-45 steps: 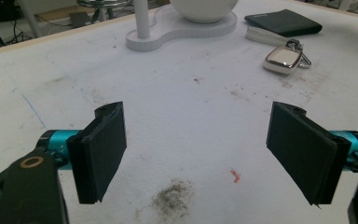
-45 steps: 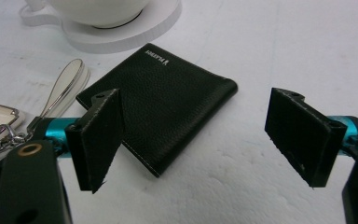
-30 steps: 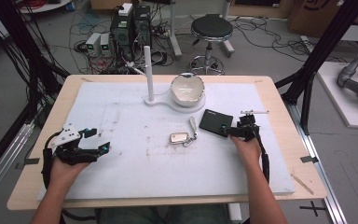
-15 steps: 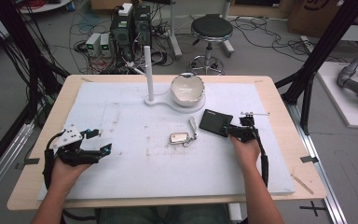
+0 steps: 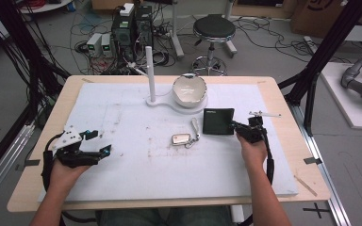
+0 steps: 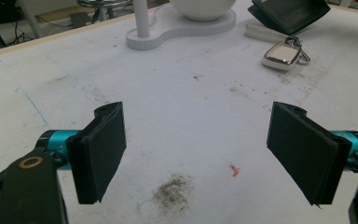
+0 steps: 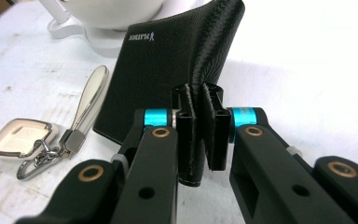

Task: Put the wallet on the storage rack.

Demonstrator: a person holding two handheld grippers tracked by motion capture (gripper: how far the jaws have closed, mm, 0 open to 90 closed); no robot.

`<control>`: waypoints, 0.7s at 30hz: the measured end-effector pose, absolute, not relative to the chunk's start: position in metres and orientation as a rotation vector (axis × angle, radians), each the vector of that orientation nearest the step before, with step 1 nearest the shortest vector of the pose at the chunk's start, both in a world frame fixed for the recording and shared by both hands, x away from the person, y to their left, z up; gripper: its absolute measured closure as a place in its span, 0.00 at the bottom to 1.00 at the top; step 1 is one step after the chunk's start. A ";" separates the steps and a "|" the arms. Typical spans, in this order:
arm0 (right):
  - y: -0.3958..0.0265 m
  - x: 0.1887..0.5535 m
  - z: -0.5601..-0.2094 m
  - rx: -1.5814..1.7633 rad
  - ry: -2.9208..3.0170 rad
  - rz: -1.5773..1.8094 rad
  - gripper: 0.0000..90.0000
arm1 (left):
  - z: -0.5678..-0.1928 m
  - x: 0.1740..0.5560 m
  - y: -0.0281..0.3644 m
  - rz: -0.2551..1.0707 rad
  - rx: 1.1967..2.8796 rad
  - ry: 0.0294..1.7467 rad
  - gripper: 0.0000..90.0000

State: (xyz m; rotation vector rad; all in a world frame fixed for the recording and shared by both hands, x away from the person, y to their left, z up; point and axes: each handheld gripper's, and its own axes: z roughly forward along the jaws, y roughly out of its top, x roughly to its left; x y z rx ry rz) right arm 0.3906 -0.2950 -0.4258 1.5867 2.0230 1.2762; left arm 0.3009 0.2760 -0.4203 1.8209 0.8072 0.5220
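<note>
A black leather wallet (image 5: pixel 218 121) lies on the white mat to the right of the middle. My right gripper (image 5: pixel 239 128) has just been closing and is shut on its near right edge. In the right gripper view the two pads pinch the wallet's folded spine (image 7: pixel 168 60) at the gripper (image 7: pixel 199 100). A silver key fob (image 5: pixel 181 139) on a ring with a white strap (image 5: pixel 195 125) lies just left of the wallet. My left gripper (image 5: pixel 101 142) rests at the mat's left side, its jaws wide open (image 6: pixel 203 140) over bare mat.
A white bowl (image 5: pixel 189 87) sits on a white base with an upright post (image 5: pixel 149 70) at the back of the mat. The wooden table edge (image 5: pixel 283 103) runs close to the right of my right hand.
The right gripper's jaws have closed onto the wallet's edge. The left gripper and hand have stayed put.
</note>
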 end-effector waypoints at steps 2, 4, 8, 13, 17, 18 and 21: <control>-0.292 0.386 -0.417 1.534 2.014 1.262 0.95 | -0.420 0.301 0.276 0.524 1.820 0.809 0.22; -0.290 0.382 -0.410 1.499 1.999 1.265 0.95 | -0.420 0.301 0.276 0.525 1.814 0.808 0.22; -0.291 0.380 -0.405 1.493 1.976 1.281 0.95 | -0.419 0.300 0.276 0.525 1.814 0.804 0.22; -0.294 0.379 -0.404 1.507 1.965 1.293 0.95 | -0.420 0.300 0.275 0.521 1.817 0.808 0.22; -0.296 0.379 -0.404 1.504 1.957 1.314 0.95 | -0.420 0.301 0.275 0.522 1.821 0.808 0.22; -0.297 0.378 -0.403 1.508 1.953 1.318 0.95 | -0.420 0.301 0.275 0.521 1.820 0.806 0.22; -0.298 0.378 -0.403 1.508 1.948 1.328 0.95 | -0.420 0.301 0.275 0.520 1.823 0.807 0.22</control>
